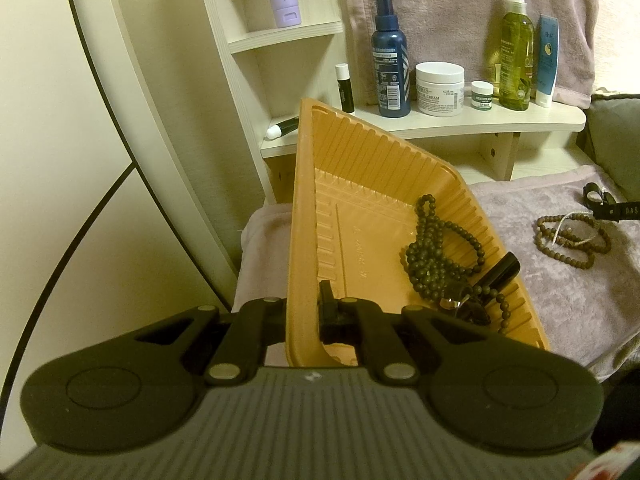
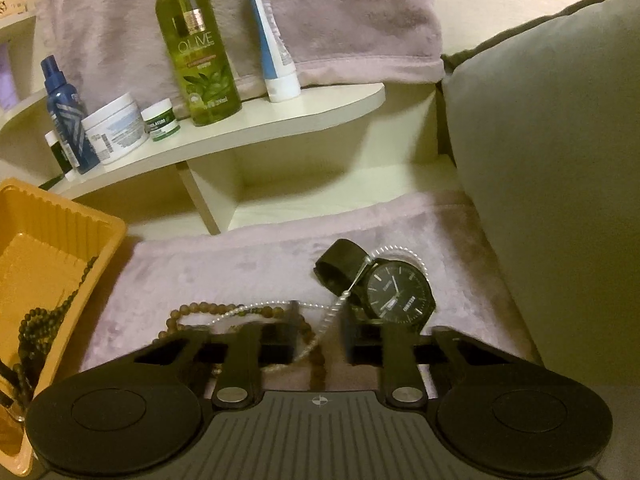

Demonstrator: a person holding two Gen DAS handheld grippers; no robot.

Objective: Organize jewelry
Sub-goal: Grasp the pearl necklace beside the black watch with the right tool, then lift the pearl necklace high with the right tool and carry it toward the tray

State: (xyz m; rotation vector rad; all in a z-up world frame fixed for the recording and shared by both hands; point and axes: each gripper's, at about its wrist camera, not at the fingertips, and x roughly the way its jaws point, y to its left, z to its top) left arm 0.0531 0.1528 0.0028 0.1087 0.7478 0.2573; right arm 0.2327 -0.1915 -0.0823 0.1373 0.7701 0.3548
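Observation:
My left gripper (image 1: pixel 305 300) is shut on the near rim of an orange plastic tray (image 1: pixel 360 152), which it holds tilted. One finger is hidden behind the tray wall. Inside the tray lie a dark bead necklace (image 1: pixel 428 248) and a black cylinder (image 1: pixel 500 272). A brown bead strand (image 1: pixel 576 240) rests on the purple towel to the right. In the right wrist view my right gripper (image 2: pixel 320 322) is low over that brown strand (image 2: pixel 200 309). A thin pearl chain (image 2: pixel 334 310) runs through the visible gap between its blurred fingers. A black wristwatch (image 2: pixel 400 292) lies just beyond.
A cream shelf (image 2: pixel 280 120) behind holds a green olive bottle (image 2: pixel 200 60), a blue spray bottle (image 1: pixel 390 60), white jars (image 1: pixel 440 88) and tubes. A grey cushion (image 2: pixel 552 140) walls the right side. The tray (image 2: pixel 48 208) sits left of the towel (image 2: pixel 240 264).

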